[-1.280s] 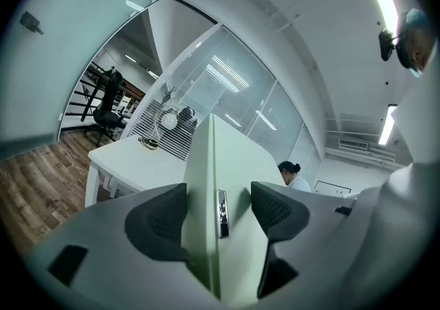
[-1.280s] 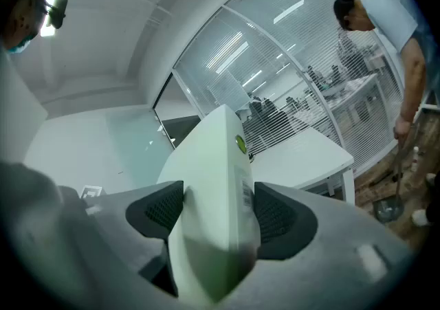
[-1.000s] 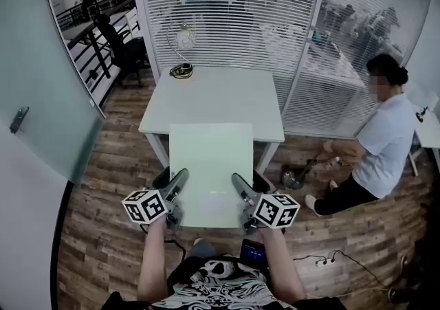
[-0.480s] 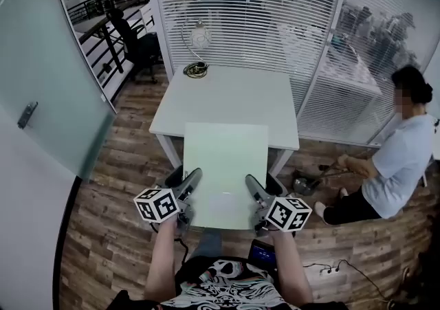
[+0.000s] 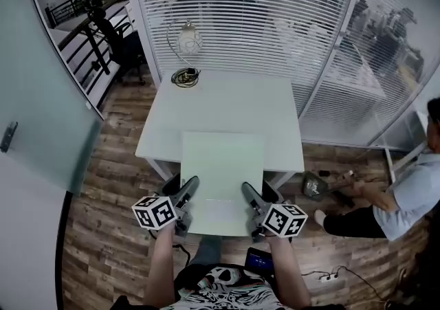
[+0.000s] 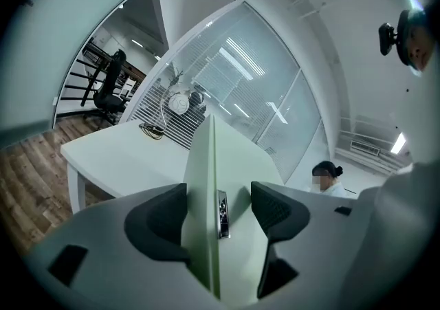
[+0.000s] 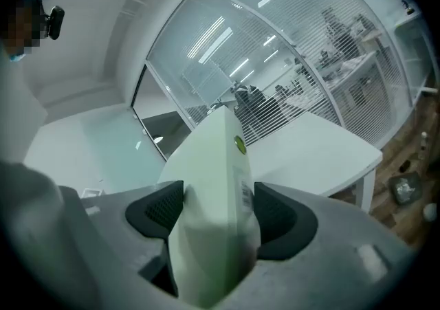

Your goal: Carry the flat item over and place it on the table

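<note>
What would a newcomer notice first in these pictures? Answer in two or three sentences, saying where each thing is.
A large pale green panel fills the middle. The left gripper and right gripper clamp its side edges near the close end, and its far end reaches over the near edge of the white table. A lamp stands at the table's far left corner, and a person sits on the floor at the right.

Wood-plank floor (image 5: 103, 233), glass walls with white blinds (image 5: 234, 34), frosted door (image 5: 41, 95), black office chair (image 5: 132, 52)
</note>
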Demonstrator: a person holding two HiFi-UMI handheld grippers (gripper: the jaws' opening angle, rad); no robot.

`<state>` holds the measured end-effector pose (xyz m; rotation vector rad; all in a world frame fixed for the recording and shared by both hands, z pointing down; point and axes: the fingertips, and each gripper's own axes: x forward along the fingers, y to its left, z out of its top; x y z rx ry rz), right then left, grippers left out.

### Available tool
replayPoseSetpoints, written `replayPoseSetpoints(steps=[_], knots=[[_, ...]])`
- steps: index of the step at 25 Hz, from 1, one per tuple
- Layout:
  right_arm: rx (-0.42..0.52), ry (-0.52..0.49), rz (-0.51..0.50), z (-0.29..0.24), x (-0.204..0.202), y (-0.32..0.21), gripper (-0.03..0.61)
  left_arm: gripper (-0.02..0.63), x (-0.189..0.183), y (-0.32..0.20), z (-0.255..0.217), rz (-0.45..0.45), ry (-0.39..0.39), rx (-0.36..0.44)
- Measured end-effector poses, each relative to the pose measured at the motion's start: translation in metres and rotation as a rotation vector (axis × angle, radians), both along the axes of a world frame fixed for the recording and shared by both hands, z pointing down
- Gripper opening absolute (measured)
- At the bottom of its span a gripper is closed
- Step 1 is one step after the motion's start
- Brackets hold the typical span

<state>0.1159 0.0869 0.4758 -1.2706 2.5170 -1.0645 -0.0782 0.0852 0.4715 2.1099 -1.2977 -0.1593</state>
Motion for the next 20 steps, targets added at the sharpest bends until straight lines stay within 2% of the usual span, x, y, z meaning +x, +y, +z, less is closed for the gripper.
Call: replayPoseSetpoints(steps=[9,14,20], knots=[[-0.121,0.016,0.026,0.042,-0.039,-0.140,0.308,0.276,-0.040,-0.145,0.043,0.026,0.020,-0.114],[-0.158,0.023,0.051,0.057,-0.055,-0.188,0.308,0.276,-0.057,-0.198,0.059,0.042,0.037,-0.153],[-0.174,0.037,0.081,0.062,-0.058,-0.231,0.308,0.276,-0.059,-0.247,0.069,0.069,0.056,-0.176]])
